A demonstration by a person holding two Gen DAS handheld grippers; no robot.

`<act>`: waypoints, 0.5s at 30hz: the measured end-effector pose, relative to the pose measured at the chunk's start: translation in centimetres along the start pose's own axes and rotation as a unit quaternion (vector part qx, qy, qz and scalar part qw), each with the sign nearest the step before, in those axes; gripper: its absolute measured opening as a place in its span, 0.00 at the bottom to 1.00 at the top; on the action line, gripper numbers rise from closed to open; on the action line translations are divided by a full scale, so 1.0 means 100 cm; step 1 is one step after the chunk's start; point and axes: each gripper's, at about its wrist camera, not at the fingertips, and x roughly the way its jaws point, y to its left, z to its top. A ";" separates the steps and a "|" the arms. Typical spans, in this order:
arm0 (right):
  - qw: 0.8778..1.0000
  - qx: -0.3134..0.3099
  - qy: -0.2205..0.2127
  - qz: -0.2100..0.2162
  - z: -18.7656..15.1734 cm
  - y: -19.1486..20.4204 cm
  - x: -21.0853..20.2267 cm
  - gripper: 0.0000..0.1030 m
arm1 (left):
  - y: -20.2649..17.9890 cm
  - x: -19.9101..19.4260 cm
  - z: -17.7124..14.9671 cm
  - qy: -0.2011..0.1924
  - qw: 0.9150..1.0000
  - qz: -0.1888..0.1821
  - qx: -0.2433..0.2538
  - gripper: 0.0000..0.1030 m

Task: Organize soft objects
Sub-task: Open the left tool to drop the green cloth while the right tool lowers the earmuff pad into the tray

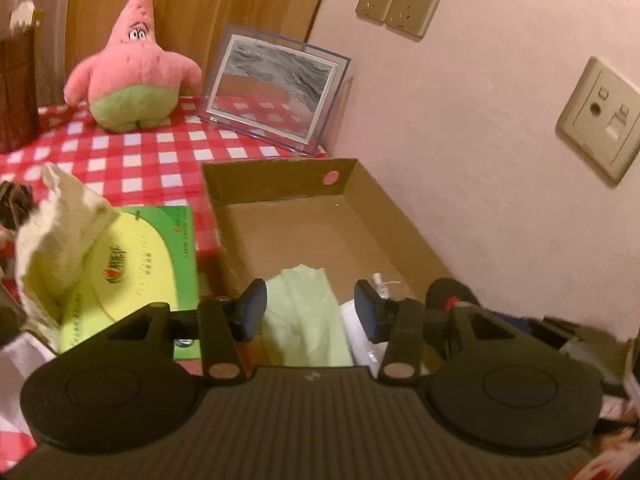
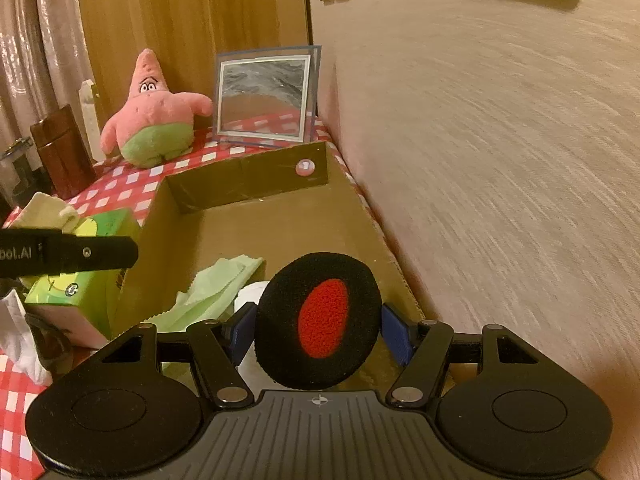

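Note:
A shallow cardboard box (image 1: 280,236) (image 2: 280,224) lies on the red checked tablecloth beside the wall. A pale green cloth (image 1: 304,316) (image 2: 212,292) lies in its near end. My left gripper (image 1: 312,308) is open and empty just above that cloth. My right gripper (image 2: 320,328) is shut on a round black foam pad with a red centre (image 2: 320,320), held over the box's near end; the pad also shows in the left wrist view (image 1: 452,292). A pink and green starfish plush (image 1: 132,68) (image 2: 156,120) stands at the back.
A green tissue box (image 1: 148,264) (image 2: 80,280) with a tissue sticking out stands left of the cardboard box. A clear picture frame (image 1: 276,88) (image 2: 266,96) leans at the back by the wall. A brown wooden container (image 2: 64,152) stands at the far left.

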 end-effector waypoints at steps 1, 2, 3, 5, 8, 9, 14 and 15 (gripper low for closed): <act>1.000 0.000 0.000 0.002 0.000 0.000 0.001 0.64 | -0.001 -0.001 0.000 -0.001 1.000 0.007 0.007 0.46; 1.000 0.001 0.000 0.005 0.001 0.000 0.001 0.64 | -0.001 -0.001 -0.001 0.000 1.000 0.012 0.012 0.46; 1.000 0.000 0.000 0.007 0.002 0.000 0.001 0.64 | -0.001 -0.002 -0.002 0.000 1.000 0.015 0.015 0.47; 1.000 0.001 -0.002 0.015 0.003 0.001 0.002 0.64 | 0.000 -0.002 -0.003 0.001 1.000 0.020 0.018 0.47; 0.999 0.017 -0.001 0.029 0.006 0.000 0.003 0.68 | 0.002 -0.003 -0.005 0.003 1.000 0.023 0.018 0.50; 0.999 0.023 -0.002 0.034 0.007 -0.001 0.003 0.69 | 0.002 -0.004 -0.005 0.003 1.000 0.025 0.019 0.53; 0.999 0.027 -0.012 0.033 0.009 0.000 -0.003 0.74 | 0.002 -0.009 -0.008 0.002 0.999 0.034 0.035 0.60; 0.999 0.029 -0.013 0.032 0.009 0.000 -0.005 0.74 | 0.002 -0.010 -0.009 0.001 0.999 0.034 0.037 0.61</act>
